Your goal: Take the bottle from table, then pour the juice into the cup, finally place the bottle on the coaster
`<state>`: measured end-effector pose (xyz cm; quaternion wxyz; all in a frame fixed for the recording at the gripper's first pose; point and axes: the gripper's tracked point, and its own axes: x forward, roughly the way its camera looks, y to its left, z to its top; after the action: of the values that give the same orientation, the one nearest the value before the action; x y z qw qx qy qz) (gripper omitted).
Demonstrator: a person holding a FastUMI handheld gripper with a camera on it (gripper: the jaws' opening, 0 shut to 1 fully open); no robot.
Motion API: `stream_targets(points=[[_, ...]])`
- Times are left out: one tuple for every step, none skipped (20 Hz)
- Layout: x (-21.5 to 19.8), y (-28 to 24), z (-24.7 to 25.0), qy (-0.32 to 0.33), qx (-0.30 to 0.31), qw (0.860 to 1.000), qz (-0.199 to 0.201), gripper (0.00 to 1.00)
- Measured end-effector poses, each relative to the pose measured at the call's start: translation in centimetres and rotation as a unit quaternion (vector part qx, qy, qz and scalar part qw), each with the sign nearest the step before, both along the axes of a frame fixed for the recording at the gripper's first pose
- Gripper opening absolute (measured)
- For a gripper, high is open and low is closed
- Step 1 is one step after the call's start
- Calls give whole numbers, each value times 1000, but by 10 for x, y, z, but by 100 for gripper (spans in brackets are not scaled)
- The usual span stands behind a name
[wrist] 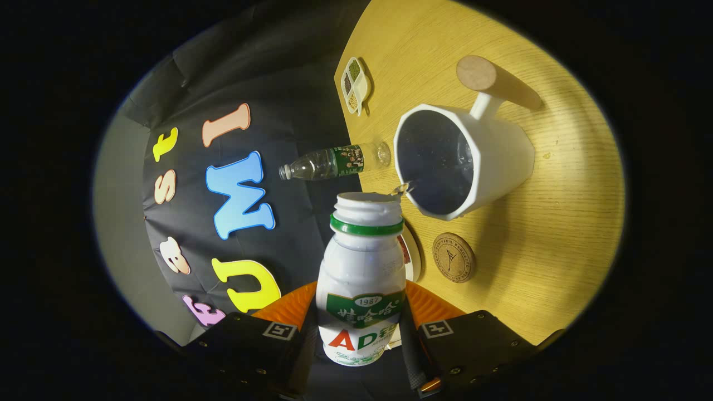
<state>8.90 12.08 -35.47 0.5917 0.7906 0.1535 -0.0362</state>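
At the left, beyond the table edge, hangs the dark booth wall. In front of it a clear plastic water bottle (334, 162) with a green label stands at the far left part of the wooden table (557, 234); because the view is rolled, it looks as if it lies sideways. The tool (361, 334) is clamped on the white juice bottle (362, 278), one finger pressing each side of its labelled body. The bottle is uncapped, with a green ring under its open neck, and is tipped toward the cup. A thin stream of liquid (402, 188) runs from its mouth over the rim into the white cup (462, 161), just ahead. Farther off lies a small divided dish (355, 84). The cup has a wooden handle (493, 81). Near the cup, right of the bottle, the round cork coaster (453, 257) lies bare on the table.
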Motion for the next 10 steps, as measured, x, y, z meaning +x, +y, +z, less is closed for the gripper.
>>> stream_targets(points=[[1, 0, 0, 0, -1, 1000, 1, 66], [1, 0, 1, -1, -1, 1000, 1, 66], [2, 0, 2, -1, 1, 1000, 0, 66], [2, 0, 3, -1, 2, 1000, -1, 66], [2, -1, 4, -1, 4, 1000, -3, 66], [2, -1, 4, -1, 5, 1000, -4, 66], [2, -1, 3, -1, 5, 1000, -5, 66], [2, -1, 4, -1, 6, 1000, -6, 66], [2, -1, 4, -2, 9, 1000, -7, 66], [2, -2, 5, -2, 11, 1000, -9, 66]])
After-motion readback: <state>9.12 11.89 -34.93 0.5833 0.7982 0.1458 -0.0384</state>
